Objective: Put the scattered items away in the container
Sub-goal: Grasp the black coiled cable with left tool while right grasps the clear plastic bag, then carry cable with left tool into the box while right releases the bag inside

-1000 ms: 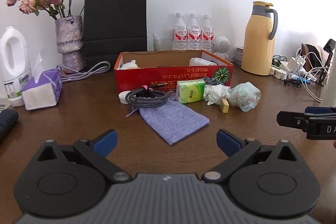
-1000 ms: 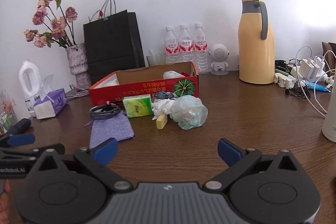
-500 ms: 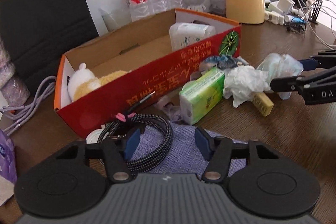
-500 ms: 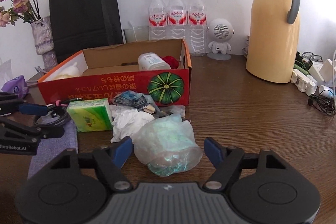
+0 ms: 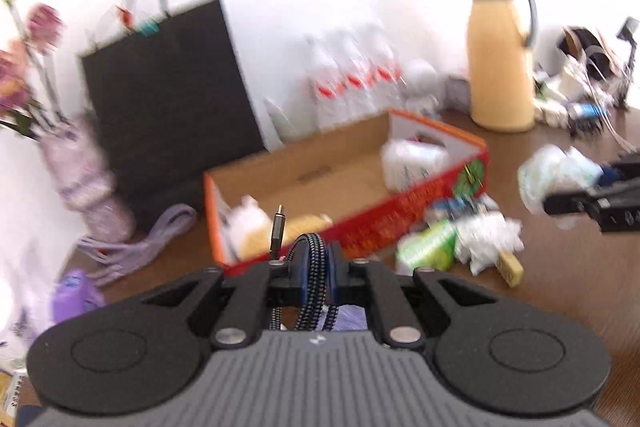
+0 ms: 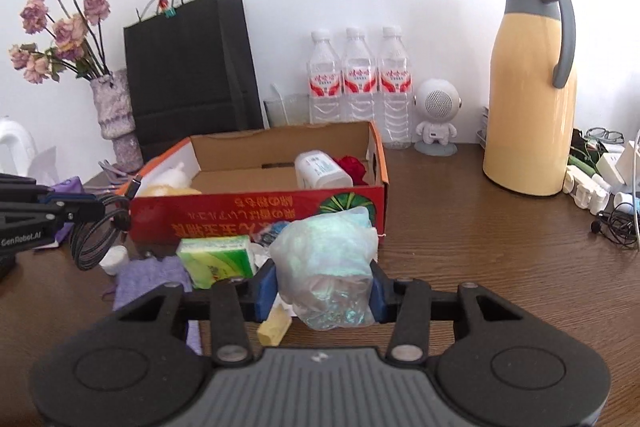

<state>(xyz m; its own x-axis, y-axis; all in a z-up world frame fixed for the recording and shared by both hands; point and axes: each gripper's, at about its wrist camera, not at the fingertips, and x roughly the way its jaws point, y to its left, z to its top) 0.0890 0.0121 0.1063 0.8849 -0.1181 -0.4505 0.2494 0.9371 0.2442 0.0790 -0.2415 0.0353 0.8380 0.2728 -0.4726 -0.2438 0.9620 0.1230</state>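
Your left gripper (image 5: 316, 271) is closed on the braided cable coil (image 5: 310, 255), which hangs off the table beside the box's left end, its plug pointing up. Your right gripper (image 6: 323, 289) squeezes the crumpled clear plastic bag (image 6: 326, 267), just in front of the red cardboard box (image 6: 256, 217). The box stands open on the table; inside lie a plush toy (image 6: 172, 181) at the left and a white bottle (image 6: 322, 171) on its side at the right. In front of the box remain the green tissue pack (image 6: 218, 259), the yellow block (image 6: 274, 327) and the purple pouch (image 6: 150, 279).
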